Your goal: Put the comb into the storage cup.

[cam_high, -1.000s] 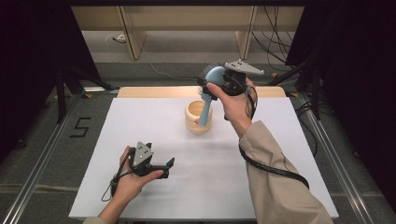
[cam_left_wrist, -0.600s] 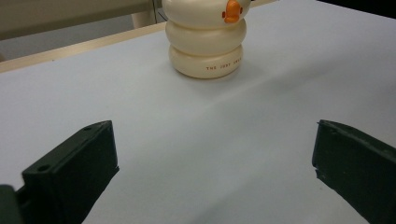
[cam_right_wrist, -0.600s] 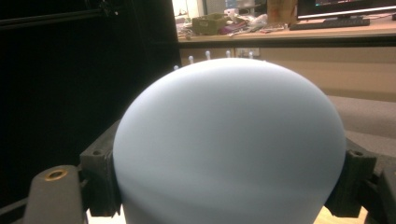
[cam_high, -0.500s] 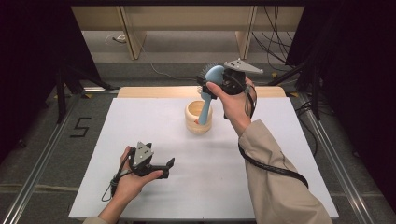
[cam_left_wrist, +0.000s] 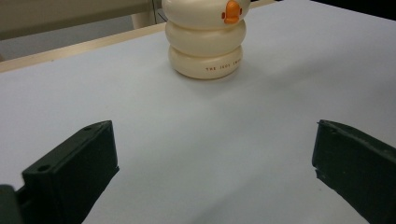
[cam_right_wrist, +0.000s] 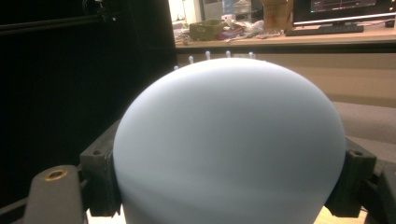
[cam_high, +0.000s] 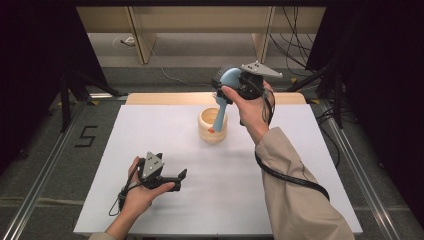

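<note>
Right gripper [cam_high: 226, 85]: raised above the far middle of the tabletop, jaws clamped on the head of a blue brush [cam_high: 223, 95]. In the right gripper view the round blue back of the head [cam_right_wrist: 229, 144] sits wedged between both jaws, bristle tips showing just over its top.

Brush: hangs nearly upright, head up, handle pointing down. The handle's lower end is inside the mouth of the holder [cam_high: 212, 126]; whether it touches the bottom I cannot tell.

Holder: cream, three stacked rings with an orange duck bill [cam_left_wrist: 231, 11] on the upper ring. It stands upright on the table [cam_high: 150, 130], near the far edge, about midway across.

Left gripper [cam_high: 172, 178]: lies low near the near-left part of the tabletop, jaws wide apart with nothing between them. Its view looks across bare white surface to the holder [cam_left_wrist: 205, 46], well apart from it.

Change: none to speak of. Compared with the pictures from a second ago, both hands, the brush and the holder sit in the same places, and the right jaws have not moved.

Meaning: my reading is a pause partway through seating the brush in the holder. The head remains gripped, so the release has not begun.

Next: lower until the brush rests, then open the right jaws.

Risk: the light holder may tip if the handle pushes on its rim.
</note>
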